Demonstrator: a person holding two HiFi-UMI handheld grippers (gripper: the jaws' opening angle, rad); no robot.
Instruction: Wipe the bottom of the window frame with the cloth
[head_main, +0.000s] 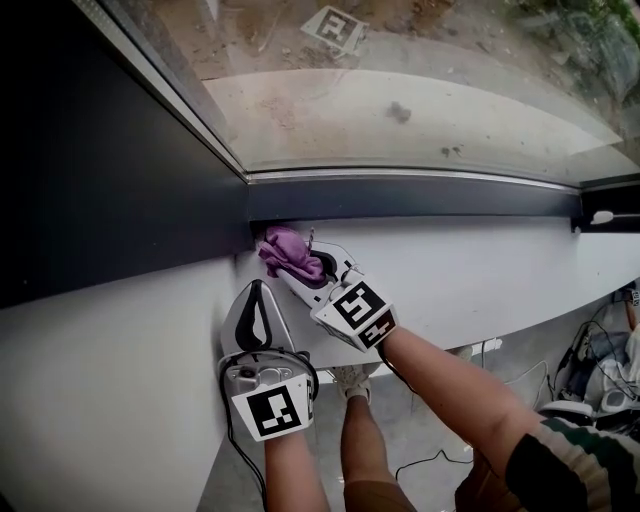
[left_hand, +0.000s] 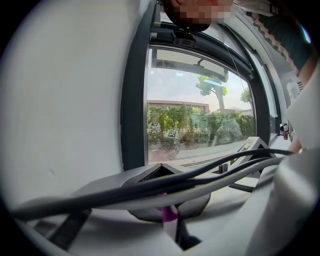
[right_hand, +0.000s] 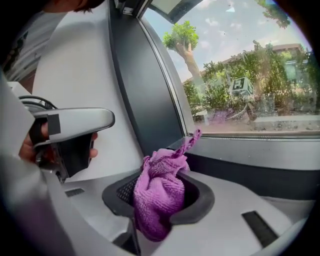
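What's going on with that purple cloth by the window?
A person holds tongs in each hand. The right tongs grip a bunched purple cloth and hold it against the left end of the dark bottom window frame. The left tongs are shut with nothing in them, and they sit just below the cloth.

Bright daylight, fisheye views.
Light pours through the window (head_main: 400, 90); picture edges darken and bend, and the near cables (left_hand: 200, 175) blur.
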